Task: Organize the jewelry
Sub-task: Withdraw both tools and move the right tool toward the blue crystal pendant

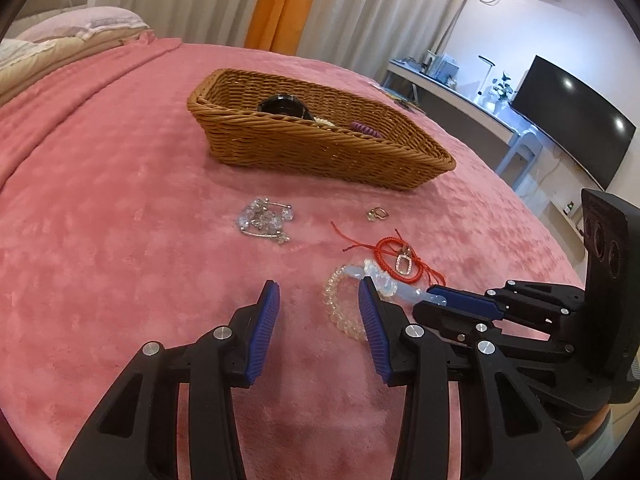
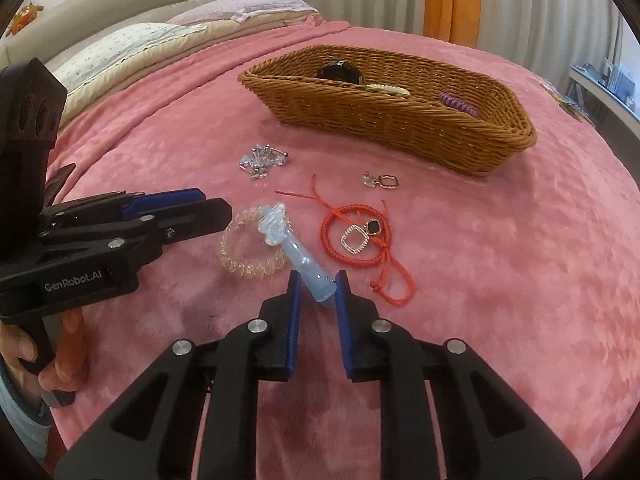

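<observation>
A pale blue translucent hairpin lies on the pink blanket, its stem between the pads of my right gripper, which is closed around it. Its flower head rests on a clear beaded bracelet. In the left wrist view the hairpin runs into the right gripper. My left gripper is open and empty just left of the bracelet. A red cord bracelet with a gold pendant, small gold earrings and a crystal cluster lie nearby.
A wicker basket stands further back on the bed, holding a black round object, a cream piece and a purple coil hair tie. Pillows lie at the head of the bed. A desk and a TV stand at the right.
</observation>
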